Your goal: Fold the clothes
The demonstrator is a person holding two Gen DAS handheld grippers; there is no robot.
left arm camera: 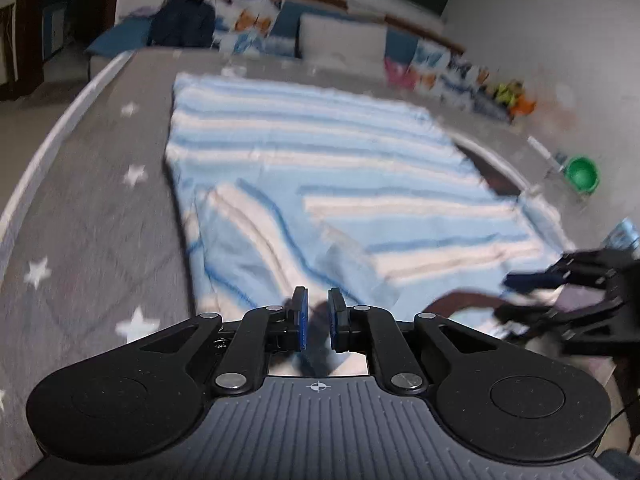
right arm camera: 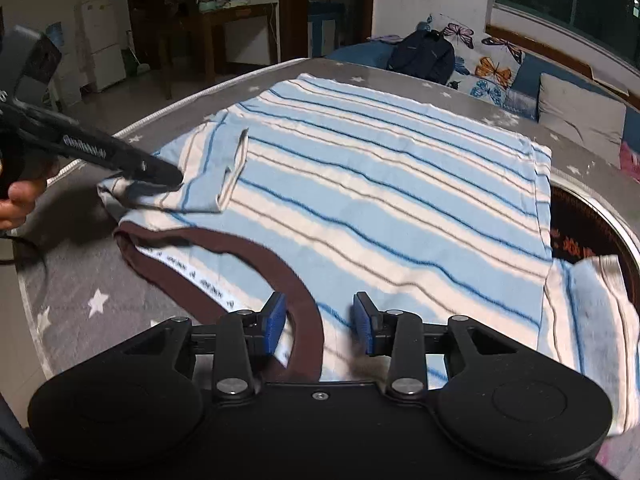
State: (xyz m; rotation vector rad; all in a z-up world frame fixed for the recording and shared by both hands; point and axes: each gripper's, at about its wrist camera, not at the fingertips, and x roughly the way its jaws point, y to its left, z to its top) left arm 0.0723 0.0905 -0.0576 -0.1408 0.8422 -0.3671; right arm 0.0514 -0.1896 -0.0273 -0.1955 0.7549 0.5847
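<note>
- Striped t-shirt (right arm camera: 380,184) is spread flat mid-bed on the grey star bedsheet (right arm camera: 92,300), collar toward 6 o'clock.
- Left sleeve (right arm camera: 208,168) at 9 o'clock is already folded in; left gripper (left arm camera: 318,316) looks clenched on its fabric.
- Right sleeve (right arm camera: 588,320) at 4 o'clock still hangs unfolded.
- Right gripper (right arm camera: 320,324) is spread open over the brown collar (right arm camera: 280,264), holding nothing, so body folds are left, I'd say.

Blur, crops and hidden spots

The left wrist view is motion-blurred: the striped shirt (left arm camera: 320,184) smears, and the right gripper (left arm camera: 560,300) is cut by the frame edge. In the right view, the left gripper (right arm camera: 160,172) tip hides the sleeve fabric beneath.
</note>
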